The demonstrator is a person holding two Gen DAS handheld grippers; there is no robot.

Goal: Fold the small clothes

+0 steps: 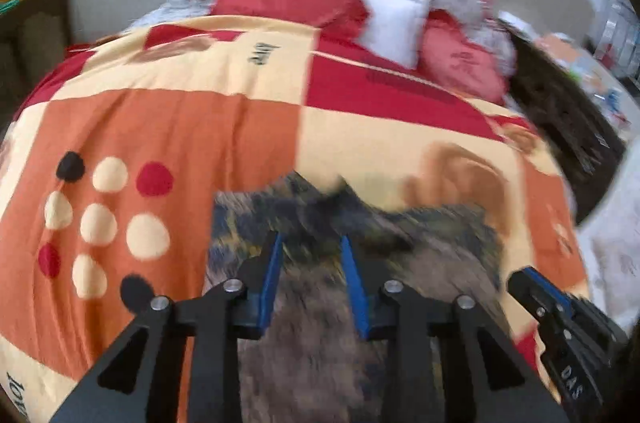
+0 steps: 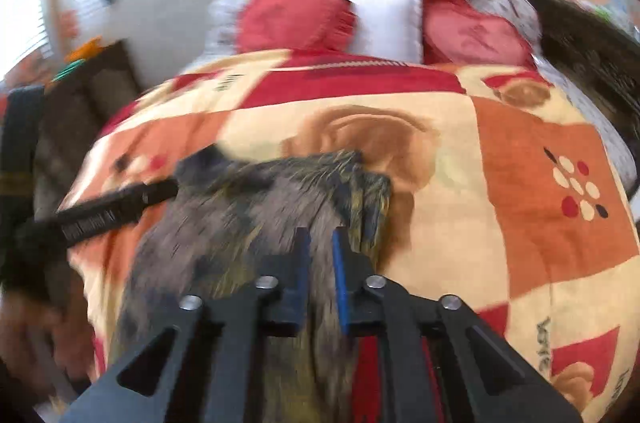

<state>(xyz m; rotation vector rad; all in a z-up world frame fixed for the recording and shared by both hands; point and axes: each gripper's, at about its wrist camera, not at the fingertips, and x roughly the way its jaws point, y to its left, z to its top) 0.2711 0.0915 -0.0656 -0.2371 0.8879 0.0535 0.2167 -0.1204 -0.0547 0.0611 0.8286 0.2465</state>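
A small grey-brown garment with dark and yellowish patches [image 1: 320,303] lies on the patterned bedspread [image 1: 180,127]; it also shows in the right wrist view [image 2: 260,223]. My left gripper [image 1: 312,243] hangs over the garment's near part with its blue-padded fingers [image 1: 269,287] apart. My right gripper [image 2: 320,235] has its jaws nearly closed, with cloth between them at the garment's right side. The right gripper shows in the left wrist view [image 1: 560,319], and the left gripper shows in the right wrist view [image 2: 112,203]. Both views are motion-blurred.
Two red pillows [image 2: 296,19] and a white pillow [image 2: 388,19] lie at the head of the bed. Dark wooden furniture [image 1: 36,31] stands to the left, and a dark bed edge [image 1: 560,111] runs along the right.
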